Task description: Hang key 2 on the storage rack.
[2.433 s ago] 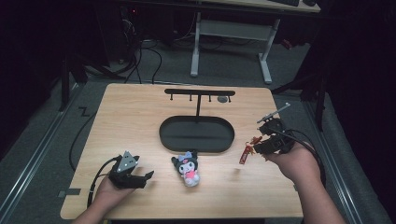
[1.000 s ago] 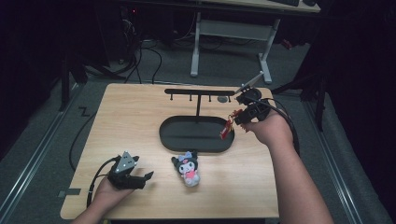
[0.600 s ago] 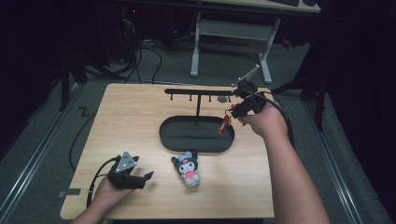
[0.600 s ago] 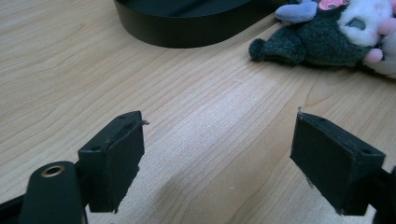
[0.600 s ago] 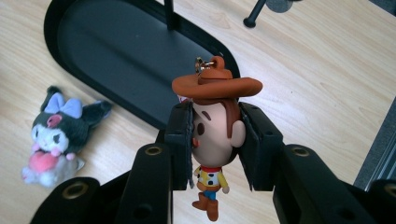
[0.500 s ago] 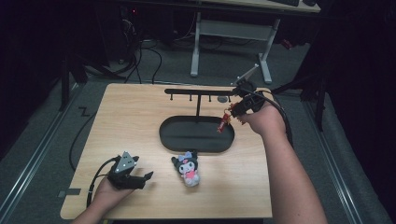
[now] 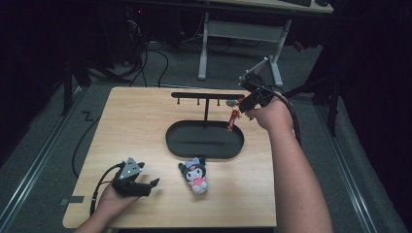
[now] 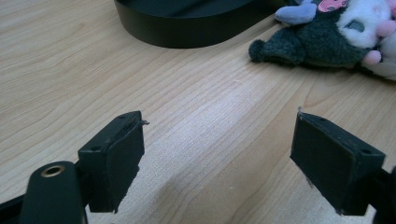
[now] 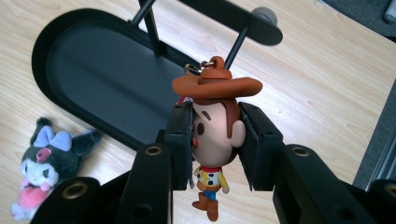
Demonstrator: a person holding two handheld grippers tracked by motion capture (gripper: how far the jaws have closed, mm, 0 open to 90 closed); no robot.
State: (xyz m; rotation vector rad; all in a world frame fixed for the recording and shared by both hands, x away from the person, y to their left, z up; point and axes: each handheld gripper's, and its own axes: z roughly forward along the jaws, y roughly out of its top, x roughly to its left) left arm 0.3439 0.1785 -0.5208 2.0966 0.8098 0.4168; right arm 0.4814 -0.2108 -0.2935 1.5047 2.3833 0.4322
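The right gripper (image 7: 244, 100) is held up over the far right of the tabletop (image 7: 141, 121), with the arm stretched out long. Its jaws squeeze the head of a little cowboy toy (image 9: 214, 133), which hangs just beside the end of the black rack (image 7: 206, 97). The left gripper (image 7: 145, 183) rests low on the near side, jaws wide apart with nothing in them, close to the plush toy (image 7: 194, 174).
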